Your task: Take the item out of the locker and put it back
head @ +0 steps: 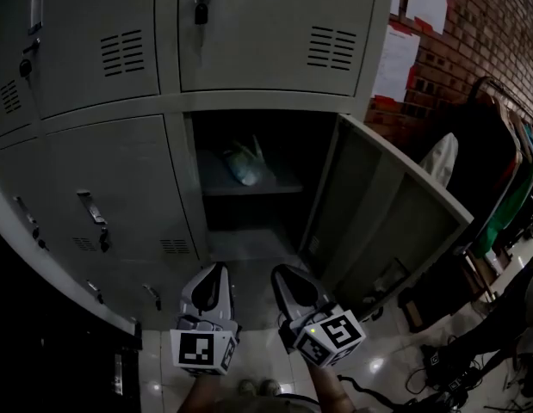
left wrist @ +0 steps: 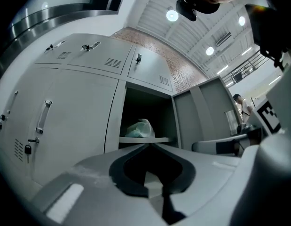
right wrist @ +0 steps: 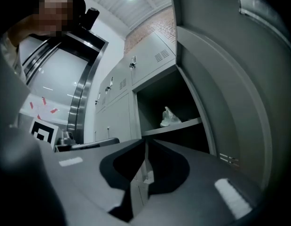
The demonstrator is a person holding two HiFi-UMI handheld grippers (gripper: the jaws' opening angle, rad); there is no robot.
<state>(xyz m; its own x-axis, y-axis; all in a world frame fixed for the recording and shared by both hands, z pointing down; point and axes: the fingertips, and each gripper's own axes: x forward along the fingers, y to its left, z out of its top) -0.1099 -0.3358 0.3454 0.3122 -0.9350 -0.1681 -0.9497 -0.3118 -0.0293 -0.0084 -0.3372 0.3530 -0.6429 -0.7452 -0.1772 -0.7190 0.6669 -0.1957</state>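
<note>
Closest in: left gripper (head: 216,269) and right gripper (head: 285,271), side by side, below the shelf (head: 283,184) and well out in front of it. Both pinched shut, with nothing between the jaws.

On the shelf, toward its left and rear: the bag (head: 245,165), pale thin plastic, crumpled, ears sticking up, untouched by either gripper. Around the shelf: the open locker (head: 187,188). Right of the shelf: the door (head: 395,222), swung wide and angled outward. Under the shelf: a darker lower space.

Trouble to expect, judging from here:

- Shoving the bag further back on the shelf, if approached with jaws not opened first.
- Catching only a loose fold or one ear, then slipping free or tearing, given such thin-looking plastic.
- Snagging on the front lip of the shelf on the way out, then dropping into the space under the shelf.
- Knocking the inner face of the door, right of the shelf, with the right gripper in such close quarters.
- On the return, leaving the bag too near the front edge of the shelf, so prone to sliding off.
</note>
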